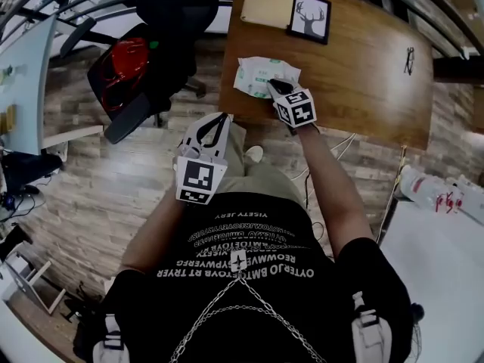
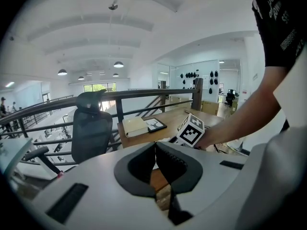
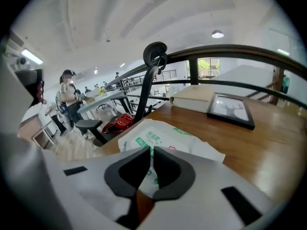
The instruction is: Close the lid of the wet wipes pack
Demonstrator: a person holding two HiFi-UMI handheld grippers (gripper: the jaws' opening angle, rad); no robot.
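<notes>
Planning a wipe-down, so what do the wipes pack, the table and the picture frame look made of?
Wipes pack: likely soft plastic film, white and slightly glossy, edges crinkled. Table: wood or veneer, brown grain with a satin sheen. Picture frame: matte black, plastic or painted wood; cannot tell.

Ahead of the jaws of the right gripper (image 3: pixel 150 159), the wet wipes pack (image 3: pixel 165 139) carries green print, too small to read; behind them, the black shirt (image 1: pixel 249 278) bears illegible upside-down white lettering.
</notes>
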